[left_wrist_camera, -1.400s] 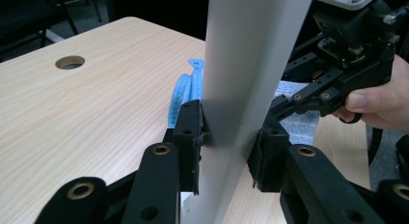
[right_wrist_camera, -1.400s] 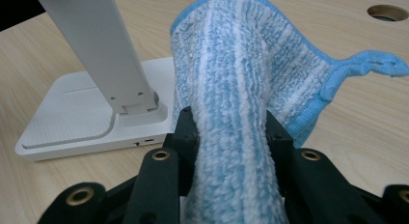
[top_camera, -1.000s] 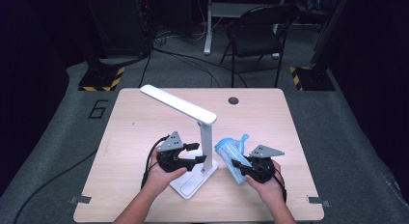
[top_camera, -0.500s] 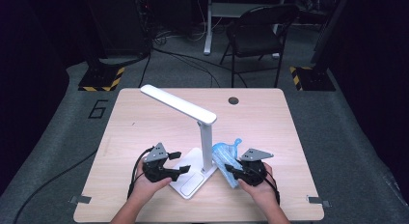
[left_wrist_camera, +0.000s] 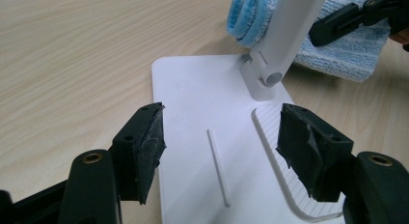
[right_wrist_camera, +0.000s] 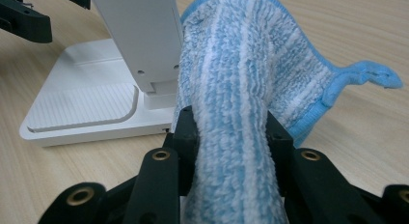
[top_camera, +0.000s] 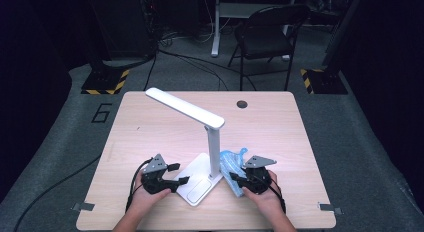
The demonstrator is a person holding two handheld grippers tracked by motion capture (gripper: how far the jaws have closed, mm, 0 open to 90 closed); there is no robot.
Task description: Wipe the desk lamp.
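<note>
A white desk lamp (top_camera: pixel 215 147) stands on the wooden table (top_camera: pixel 150 137), its flat base (top_camera: pixel 197 184) near the front edge. My left gripper (top_camera: pixel 179 173) sits low at the base's left side. In the left gripper view its jaws (left_wrist_camera: pixel 222 142) are open over the base (left_wrist_camera: pixel 202 98); they have just been opening and nothing is pressed between the pads. My right gripper (top_camera: pixel 239 180) is shut on a blue and white striped cloth (top_camera: pixel 230 161) just right of the lamp's stem. In the right gripper view the cloth (right_wrist_camera: pixel 236 64) bulges up between the jaws (right_wrist_camera: pixel 230 132), beside the stem (right_wrist_camera: pixel 140 31).
The lamp's long head (top_camera: pixel 182 108) reaches back and left over the table. A round cable hole (top_camera: pixel 242 104) lies at the far edge. A folding chair (top_camera: pixel 265 32) stands on the floor beyond the table. Cables trail from both grippers toward the front edge.
My left gripper has left the lamp's stem and come down toward the front left of the base, jaws wider. The right gripper with the cloth has shifted slightly toward the stem.
</note>
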